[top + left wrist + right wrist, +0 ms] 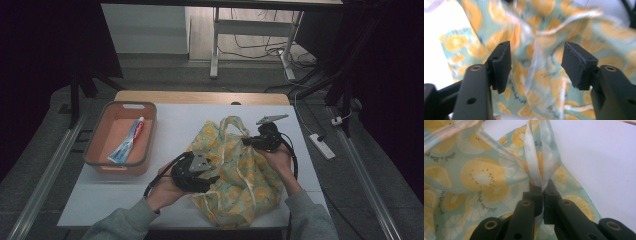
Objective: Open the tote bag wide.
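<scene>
Dim, dark-edged high view; bright, washed-out table (599,157) in gripper views; motion blur across bag (544,30) in left gripper view.

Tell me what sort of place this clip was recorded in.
Probably a lab or workshop set up for recording, not a home. A white table stands on a bare grey floor between metal rails, with a desk frame behind it, loose cables and a power strip on the floor.

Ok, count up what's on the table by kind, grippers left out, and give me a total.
Fruit-print bag: 1
Orange bin: 1
Toothpaste tube, lying in the bin: 1
Total: 3
</scene>
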The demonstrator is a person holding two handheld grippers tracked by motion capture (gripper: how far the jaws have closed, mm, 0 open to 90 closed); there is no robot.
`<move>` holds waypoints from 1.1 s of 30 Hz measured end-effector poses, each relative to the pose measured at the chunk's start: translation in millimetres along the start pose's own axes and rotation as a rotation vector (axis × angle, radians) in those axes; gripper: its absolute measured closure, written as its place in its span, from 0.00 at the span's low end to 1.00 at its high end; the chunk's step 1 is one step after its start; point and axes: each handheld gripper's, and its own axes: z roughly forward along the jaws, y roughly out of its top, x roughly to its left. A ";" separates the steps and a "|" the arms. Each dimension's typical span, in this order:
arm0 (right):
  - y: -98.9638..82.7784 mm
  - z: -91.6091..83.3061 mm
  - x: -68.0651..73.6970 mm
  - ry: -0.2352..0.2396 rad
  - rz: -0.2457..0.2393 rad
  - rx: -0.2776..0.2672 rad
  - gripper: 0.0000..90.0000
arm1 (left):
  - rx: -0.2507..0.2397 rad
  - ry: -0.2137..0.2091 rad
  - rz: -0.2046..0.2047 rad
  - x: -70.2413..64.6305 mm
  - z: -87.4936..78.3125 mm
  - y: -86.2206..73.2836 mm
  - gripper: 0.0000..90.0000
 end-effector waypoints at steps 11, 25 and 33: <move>-3.2 -21.2 -2.0 0.039 0.011 -0.038 0.97 | 0.019 0.000 -0.059 28.6 -25.1 -19.5 0.99; -7.1 -27.2 -2.8 0.076 0.023 -0.053 0.97 | -0.040 -0.001 -0.146 37.6 -33.2 -37.3 0.73; -7.3 -20.0 1.0 0.074 0.016 -0.029 0.97 | -0.008 -0.055 -0.063 11.4 3.5 -13.5 0.48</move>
